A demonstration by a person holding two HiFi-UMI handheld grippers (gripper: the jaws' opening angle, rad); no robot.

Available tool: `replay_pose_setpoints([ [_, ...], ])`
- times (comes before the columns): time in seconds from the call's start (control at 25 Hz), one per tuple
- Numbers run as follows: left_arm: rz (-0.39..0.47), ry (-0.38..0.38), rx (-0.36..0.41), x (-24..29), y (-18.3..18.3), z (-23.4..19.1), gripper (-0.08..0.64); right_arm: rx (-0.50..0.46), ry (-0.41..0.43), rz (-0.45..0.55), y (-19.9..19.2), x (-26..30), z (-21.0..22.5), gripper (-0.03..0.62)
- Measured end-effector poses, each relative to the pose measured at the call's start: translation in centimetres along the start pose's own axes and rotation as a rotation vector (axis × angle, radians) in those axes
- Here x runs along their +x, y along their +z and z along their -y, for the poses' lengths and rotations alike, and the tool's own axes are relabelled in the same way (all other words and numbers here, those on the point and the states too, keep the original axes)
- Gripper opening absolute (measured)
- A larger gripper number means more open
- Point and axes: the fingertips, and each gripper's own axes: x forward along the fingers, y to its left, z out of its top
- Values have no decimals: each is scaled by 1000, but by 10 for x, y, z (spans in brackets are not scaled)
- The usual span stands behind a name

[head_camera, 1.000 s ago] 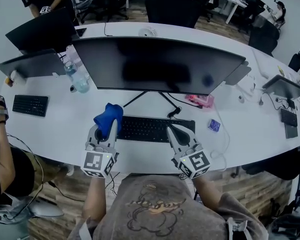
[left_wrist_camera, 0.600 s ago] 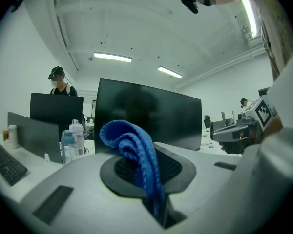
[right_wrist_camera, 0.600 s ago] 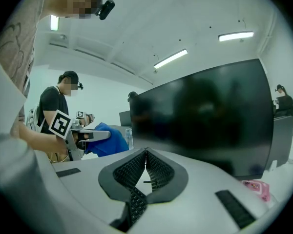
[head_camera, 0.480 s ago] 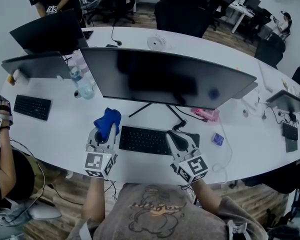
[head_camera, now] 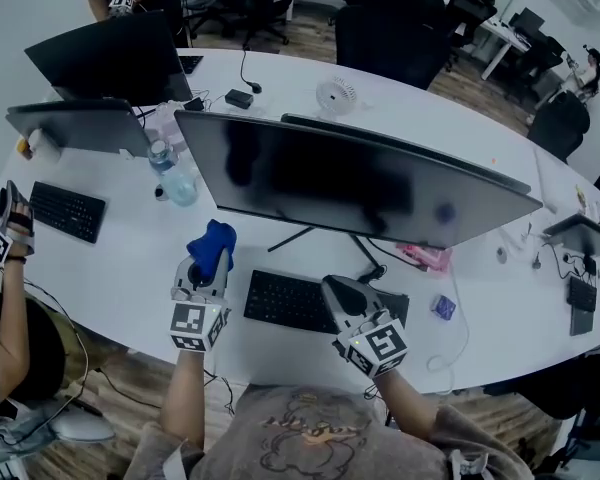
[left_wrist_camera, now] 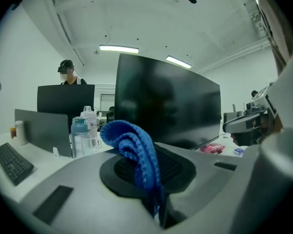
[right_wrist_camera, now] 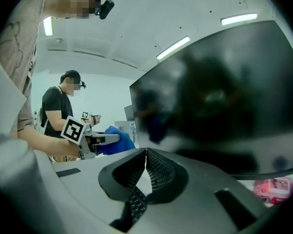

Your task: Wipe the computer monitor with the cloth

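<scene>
The wide dark computer monitor [head_camera: 360,183] stands on the white desk [head_camera: 130,258]. In front of its left end, my left gripper [head_camera: 208,266] is shut on a bunched blue cloth [head_camera: 212,240], which sticks up between the jaws, short of the screen. In the left gripper view the cloth [left_wrist_camera: 134,150] rises in front of the monitor [left_wrist_camera: 166,101]. My right gripper [head_camera: 342,293] hovers over the black keyboard [head_camera: 285,303], jaws closed tip to tip with nothing in them. The right gripper view shows the right gripper [right_wrist_camera: 145,162], the screen [right_wrist_camera: 219,106] and the cloth [right_wrist_camera: 118,139] at left.
A water bottle [head_camera: 175,180] stands by the monitor's left end. A pink object [head_camera: 427,258] and a small purple item [head_camera: 442,308] lie at right. A second monitor [head_camera: 75,126] and keyboard [head_camera: 68,210] sit at left, where another person's arm [head_camera: 5,308] rests.
The head view has shifted, so the monitor sits lower and further right in the picture. My right gripper has drifted a little left over the keyboard. The left gripper still holds the cloth.
</scene>
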Motion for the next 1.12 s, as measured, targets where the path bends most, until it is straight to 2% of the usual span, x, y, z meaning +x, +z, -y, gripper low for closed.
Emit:
replay_pose_setpoints([
  [0.24, -43, 23, -4, 27, -23, -21, 48, 12, 55, -37, -18, 22, 0, 21],
  [0.64, -123, 67, -35, 72, -73, -67, 48, 62, 43, -95, -41, 47, 19, 21],
  [1.12, -131, 77, -28, 96, -88, -89, 48, 83, 38, -147, -56, 54, 28, 21],
])
